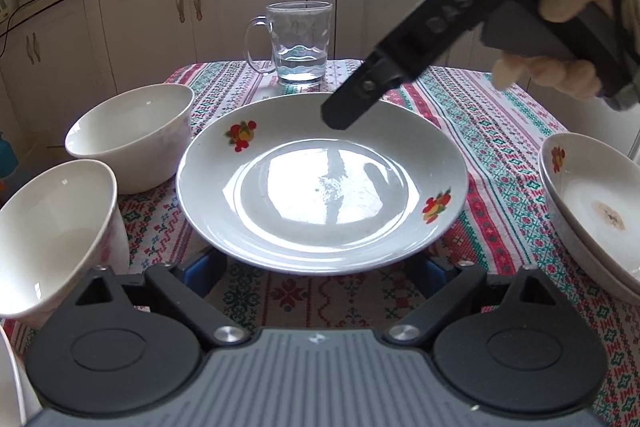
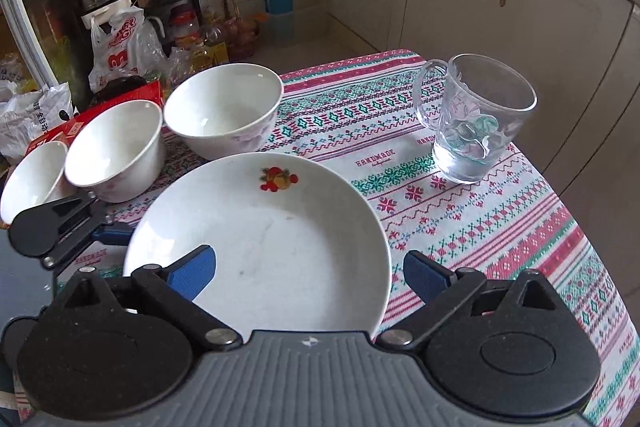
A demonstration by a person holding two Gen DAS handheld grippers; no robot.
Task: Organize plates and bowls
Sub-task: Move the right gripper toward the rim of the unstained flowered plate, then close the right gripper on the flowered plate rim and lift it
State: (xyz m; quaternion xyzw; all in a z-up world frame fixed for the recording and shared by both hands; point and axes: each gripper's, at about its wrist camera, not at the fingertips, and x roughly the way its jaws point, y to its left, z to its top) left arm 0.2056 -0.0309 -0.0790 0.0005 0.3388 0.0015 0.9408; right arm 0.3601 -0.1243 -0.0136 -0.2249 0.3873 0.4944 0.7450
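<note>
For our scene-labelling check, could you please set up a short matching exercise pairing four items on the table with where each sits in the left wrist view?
Items:
1. white plate with fruit motifs
2. clear glass mug holding a little water
3. two white ceramic bowls
4. stack of white plates with a brown stain

Places:
A. right edge of the patterned tablecloth
B. centre, nearest the left gripper
C. left side
D. far end, behind the centre plate

Pairs: 1-B, 2-D, 3-C, 4-A
</note>
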